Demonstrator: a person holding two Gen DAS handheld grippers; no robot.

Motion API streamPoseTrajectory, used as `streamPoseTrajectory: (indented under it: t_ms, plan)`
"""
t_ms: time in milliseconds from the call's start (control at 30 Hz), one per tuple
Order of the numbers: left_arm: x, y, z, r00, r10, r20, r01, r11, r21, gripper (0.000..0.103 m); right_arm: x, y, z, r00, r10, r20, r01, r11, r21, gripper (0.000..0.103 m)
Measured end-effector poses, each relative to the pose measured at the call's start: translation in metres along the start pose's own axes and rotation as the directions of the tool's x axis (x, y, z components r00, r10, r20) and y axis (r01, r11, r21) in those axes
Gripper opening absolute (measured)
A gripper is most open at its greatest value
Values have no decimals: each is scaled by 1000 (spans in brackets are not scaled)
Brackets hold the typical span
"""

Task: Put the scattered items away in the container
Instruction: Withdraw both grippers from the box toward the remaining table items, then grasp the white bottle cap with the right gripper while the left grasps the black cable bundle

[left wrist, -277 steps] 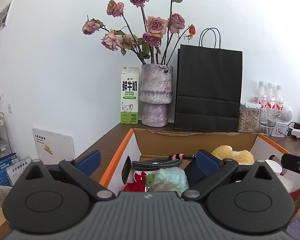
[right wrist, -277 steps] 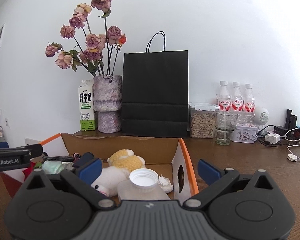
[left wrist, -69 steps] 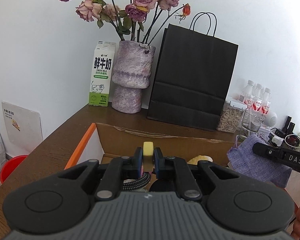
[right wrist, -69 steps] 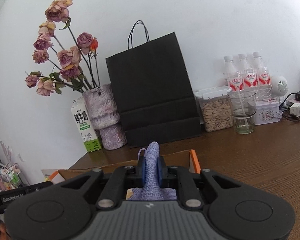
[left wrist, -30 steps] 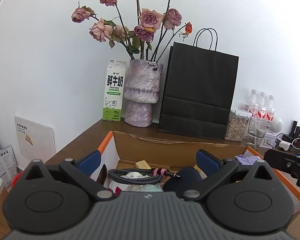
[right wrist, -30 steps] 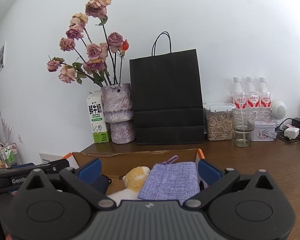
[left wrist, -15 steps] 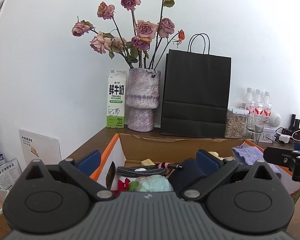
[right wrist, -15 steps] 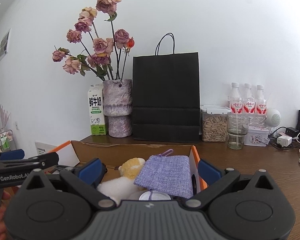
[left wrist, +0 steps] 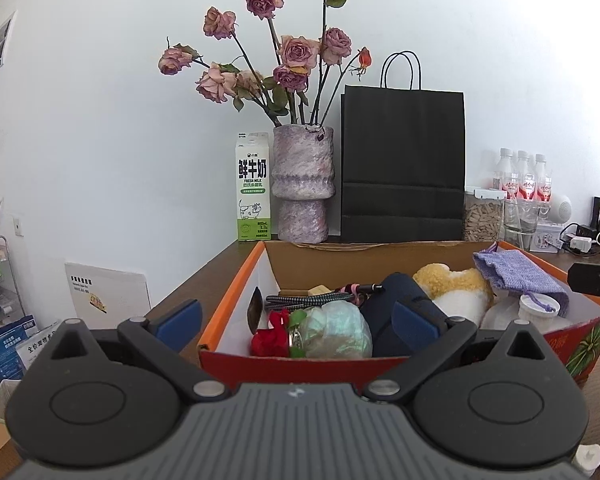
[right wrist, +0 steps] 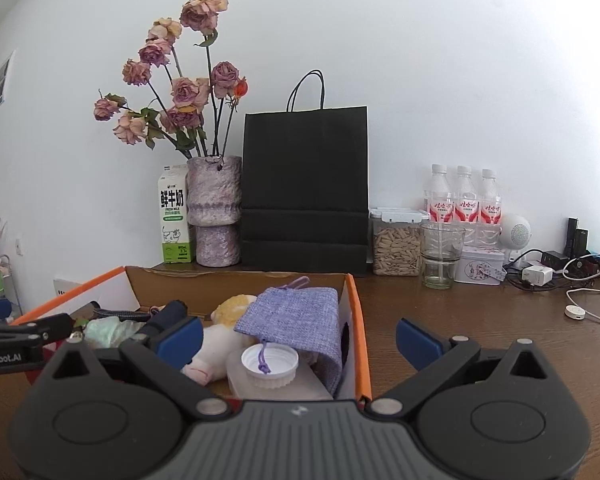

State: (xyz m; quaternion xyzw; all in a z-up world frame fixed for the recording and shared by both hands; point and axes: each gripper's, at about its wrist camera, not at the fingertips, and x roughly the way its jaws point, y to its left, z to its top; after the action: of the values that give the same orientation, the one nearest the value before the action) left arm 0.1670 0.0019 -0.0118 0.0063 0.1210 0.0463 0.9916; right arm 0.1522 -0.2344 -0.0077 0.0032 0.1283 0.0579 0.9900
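An orange-rimmed cardboard box (left wrist: 236, 288) (right wrist: 354, 308) sits on the brown table, filled with items. Inside lie a purple burlap pouch (right wrist: 296, 320) (left wrist: 516, 276), a yellow and white plush toy (left wrist: 452, 284) (right wrist: 220, 332), a white-capped bottle (right wrist: 270, 362), a braided cable (left wrist: 316, 300), a dark blue object (left wrist: 396, 312), a pale green bundle (left wrist: 332, 328) and a red item (left wrist: 270, 332). My left gripper (left wrist: 296, 320) is open just before the box's near wall. My right gripper (right wrist: 300, 334) is open over the box's right end, empty.
At the back stand a milk carton (left wrist: 253, 188), a vase of dried roses (left wrist: 302, 184), a black paper bag (left wrist: 402, 168), a jar of seeds (right wrist: 396, 244), a glass (right wrist: 440, 254), three bottles (right wrist: 462, 200) and cables (right wrist: 580, 280). Small white candles (left wrist: 596, 450) lie at lower right.
Both grippers let go of their items, the pouch and a small yellow block, into the box, opened, and drew back from it. The box now appears farther away.
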Motion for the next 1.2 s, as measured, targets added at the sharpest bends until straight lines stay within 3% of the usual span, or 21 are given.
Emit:
streamPoseTrajectory:
  t_ms: [433,733,933,1000,1200]
  plan:
    - [-37,14,-11,998,51,-27,-52,998,-32,103,-49,2,-24,999,35,-42,-36,999,-31,103]
    - [-57,22,-20,992,8,-125,-11,1000,-18,103,-97,1,-52,980,95,-174,-106,993,-54,98]
    - [-57,22,-32,982,-31,-187,28,999,-17,103,-99,5,-64,965,93,-247,-113,991,-72,90]
    - [-56,20,-33,975,-63,-215,61,998,-13,103,-91,2,-66,957,79,-279,-96,994,-47,77]
    - [-55,22,-32,974,-59,-219,54,998,-28,103,-77,-6,-67,941,94,-326,-91,996,24,71]
